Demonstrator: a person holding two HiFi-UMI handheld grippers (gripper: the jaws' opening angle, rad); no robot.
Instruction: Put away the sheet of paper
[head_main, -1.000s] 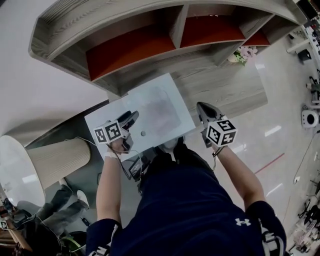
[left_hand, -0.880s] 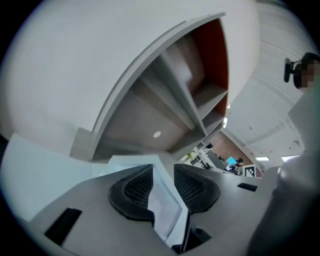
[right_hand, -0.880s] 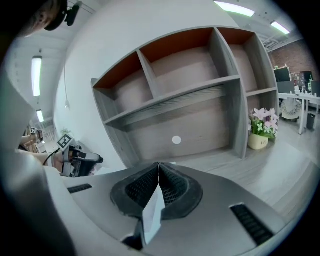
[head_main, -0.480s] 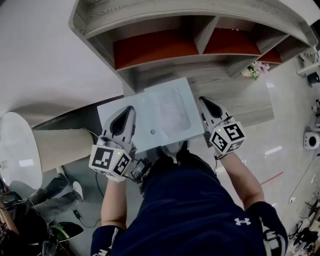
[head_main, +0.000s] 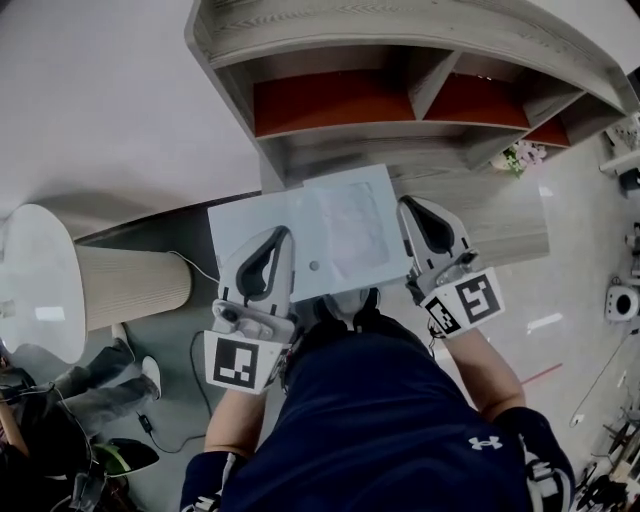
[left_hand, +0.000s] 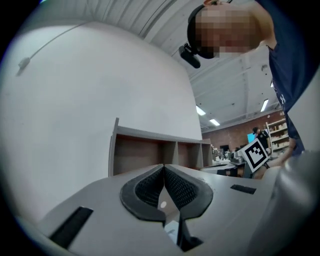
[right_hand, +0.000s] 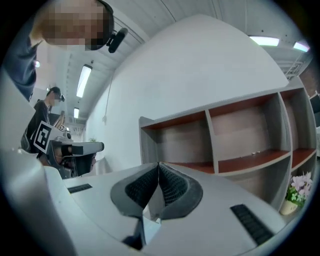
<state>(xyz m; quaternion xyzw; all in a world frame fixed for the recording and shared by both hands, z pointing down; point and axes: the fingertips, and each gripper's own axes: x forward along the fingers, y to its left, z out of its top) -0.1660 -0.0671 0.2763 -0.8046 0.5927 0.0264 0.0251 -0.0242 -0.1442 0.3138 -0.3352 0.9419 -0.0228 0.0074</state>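
Observation:
The sheet of paper (head_main: 335, 232) is pale, has a small punched hole, and is held flat in the air in front of the grey shelf unit (head_main: 400, 100). My left gripper (head_main: 280, 233) is shut on the sheet's near left part. In the left gripper view the left gripper (left_hand: 164, 167) has its pads pressed together with a pale sliver of paper (left_hand: 165, 200) between them. My right gripper (head_main: 408, 205) is shut on the sheet's right edge. The right gripper (right_hand: 159, 164) shows the paper edge (right_hand: 151, 207) pinched in its own view. The shelf's compartments (right_hand: 240, 140) look empty.
A wood-grain counter (head_main: 490, 215) lies under the shelf unit. A white round top on a ribbed cylinder (head_main: 130, 285) stands at the left. Flowers (head_main: 525, 155) sit at the right. A cable (head_main: 195, 350) and another person's legs (head_main: 100, 380) are on the floor at lower left.
The left gripper has turned to point along the sheet and its jaws have shut on it. Both grippers and the sheet have come nearer the shelf unit.

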